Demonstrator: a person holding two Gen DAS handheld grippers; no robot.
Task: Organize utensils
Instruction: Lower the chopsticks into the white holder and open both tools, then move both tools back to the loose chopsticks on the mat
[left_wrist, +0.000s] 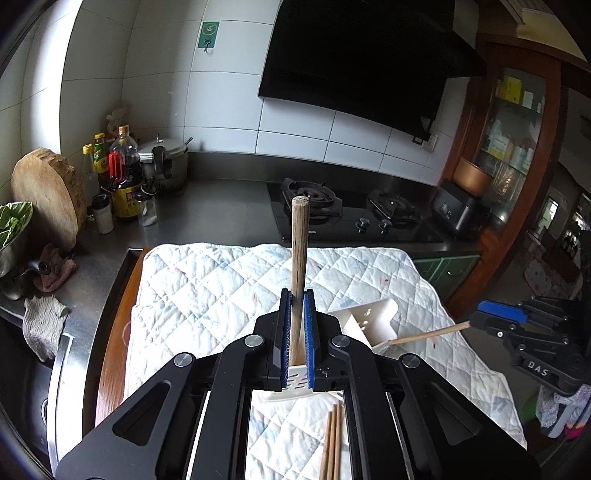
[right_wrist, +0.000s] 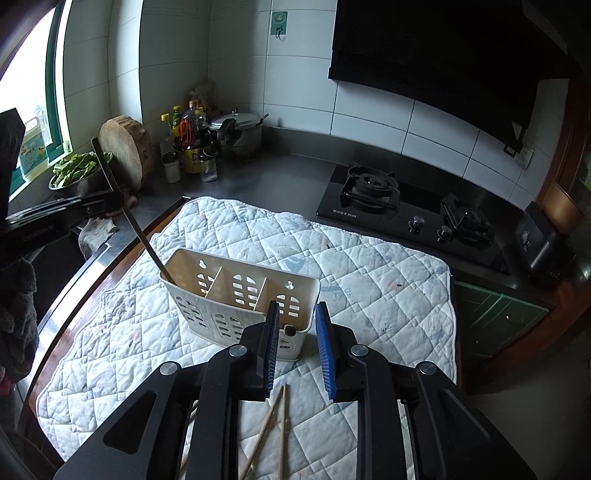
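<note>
The left claw (left_wrist: 296, 328) is closed on a wooden stick (left_wrist: 298, 266) — a utensil handle, as far as one can tell. It holds the stick near-upright, and the lower end reaches down into the white caddy (right_wrist: 236, 291). From the right wrist view that stick (right_wrist: 142, 236) slants into the caddy's leftmost compartment, its tip hidden below the rim. The left claw (right_wrist: 107, 201) shows there only as a dark shape at the left edge.

The right claw (right_wrist: 295, 350) stands partly open with nothing pressed between its blue pads (right_wrist: 325, 354). Two loose chopsticks (right_wrist: 275, 428) lie on the quilted mat (right_wrist: 369, 280) below and between the jaws. In the left wrist view the right claw (left_wrist: 476, 321) appears at the right with a thin stick (left_wrist: 428, 334) just at its tip; whether it touches the stick cannot be told.

The caddy sits on the mat, which covers the counter (right_wrist: 280, 173) in front of the stove (right_wrist: 406, 210). Its middle and right compartments look empty.

The job seems to be in its early part: one piece is going into the caddy but not yet released, and several chopsticks (left_wrist: 332, 439) are left on the mat to be gathered.
</note>
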